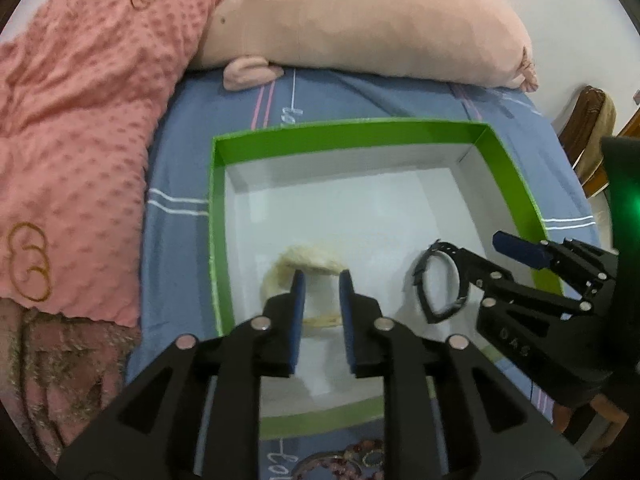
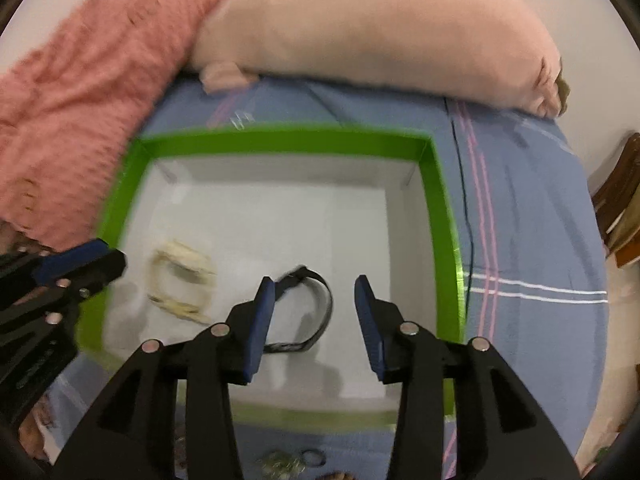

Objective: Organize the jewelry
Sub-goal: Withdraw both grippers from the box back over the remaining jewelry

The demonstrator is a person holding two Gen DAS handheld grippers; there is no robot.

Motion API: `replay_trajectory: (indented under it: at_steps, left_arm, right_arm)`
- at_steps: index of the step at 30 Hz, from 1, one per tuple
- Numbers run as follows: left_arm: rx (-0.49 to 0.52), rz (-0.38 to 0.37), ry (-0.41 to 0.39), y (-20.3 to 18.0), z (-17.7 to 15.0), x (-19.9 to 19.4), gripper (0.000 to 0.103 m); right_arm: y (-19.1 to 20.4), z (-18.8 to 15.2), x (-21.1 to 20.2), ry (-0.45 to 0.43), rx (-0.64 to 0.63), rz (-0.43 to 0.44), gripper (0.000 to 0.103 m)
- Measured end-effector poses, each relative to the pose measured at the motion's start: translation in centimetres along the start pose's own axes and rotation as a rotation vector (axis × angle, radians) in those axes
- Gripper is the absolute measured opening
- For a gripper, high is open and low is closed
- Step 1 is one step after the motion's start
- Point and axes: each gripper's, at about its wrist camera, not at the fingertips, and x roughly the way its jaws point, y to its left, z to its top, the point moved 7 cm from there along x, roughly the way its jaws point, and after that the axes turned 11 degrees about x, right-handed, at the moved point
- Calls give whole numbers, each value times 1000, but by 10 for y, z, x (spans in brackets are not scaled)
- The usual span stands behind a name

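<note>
Black bracelet (image 2: 310, 308) in green box (image 2: 444, 216), between parted right jaws, unheld

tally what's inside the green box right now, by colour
Cream/beige bracelet: 1
Black strap bracelet: 1
Total inside the green box: 2
More jewelry lies on the bedsheet at the near edge, outside the box; too blurred to count.

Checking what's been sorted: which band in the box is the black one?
The black band on the box's right, below the right gripper; the other band is cream.
</note>
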Motion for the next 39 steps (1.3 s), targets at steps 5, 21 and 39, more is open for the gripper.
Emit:
replay_trajectory:
  at_steps: [5, 21, 39]
  left_arm:
    - [-2, 6, -77, 9, -15, -53, 30]
    - [13, -28, 198, -16, -150, -11, 30]
    - [-25, -101, 236, -20, -186, 2, 26]
  right_arm:
    - [-10, -21, -61, -35, -3, 68, 42]
    - [-54, -166, -20, 276, 42, -42, 25]
    - [-66, -189, -20, 309, 77, -73, 26]
